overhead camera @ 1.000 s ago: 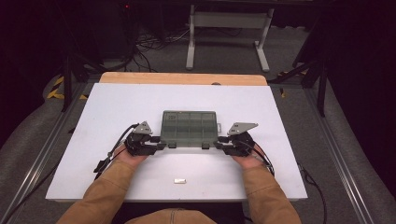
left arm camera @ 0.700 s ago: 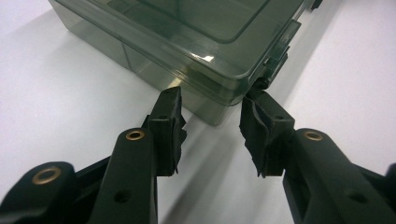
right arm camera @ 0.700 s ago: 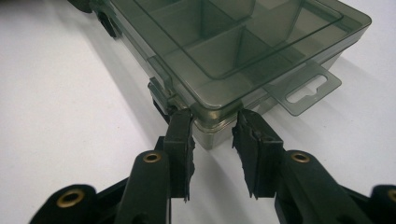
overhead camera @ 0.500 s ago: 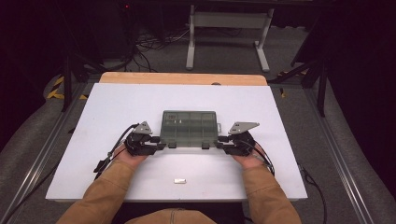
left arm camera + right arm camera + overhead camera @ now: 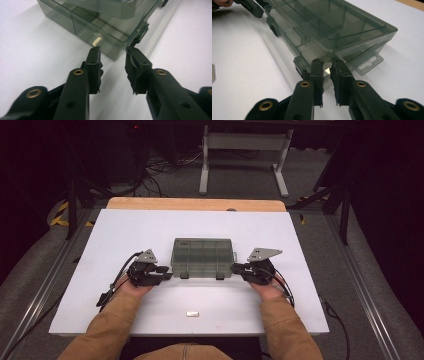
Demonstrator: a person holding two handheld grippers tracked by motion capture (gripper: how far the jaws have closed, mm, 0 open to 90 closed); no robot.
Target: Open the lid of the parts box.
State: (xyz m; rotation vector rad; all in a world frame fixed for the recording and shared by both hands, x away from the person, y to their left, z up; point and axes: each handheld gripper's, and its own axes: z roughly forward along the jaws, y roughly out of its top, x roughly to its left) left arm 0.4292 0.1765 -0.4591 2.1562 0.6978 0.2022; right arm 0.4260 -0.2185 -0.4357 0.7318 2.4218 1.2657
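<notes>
While two hands come in from the bottom of the frame, each holds a gripper at one end of a box.
Box: a smoky clear plastic box (image 5: 202, 257) with divided compartments, lid closed, lying flat at the centre of the high view.
Desk: a white desk (image 5: 125, 227) carries the box.
Left gripper: the left gripper (image 5: 166, 276) sits at the box's lower left corner. Its fingers (image 5: 93, 63) have just been closing, stand apart, and flank that corner without pressing it.
Right gripper: the right gripper (image 5: 236, 268) sits at the box's lower right corner. Its fingers (image 5: 317, 72) have just been closing; they look pinched on the box's edge.
Metal piece: a small metal piece (image 5: 192, 313) lies near the desk's lower edge, well apart from the box.
</notes>
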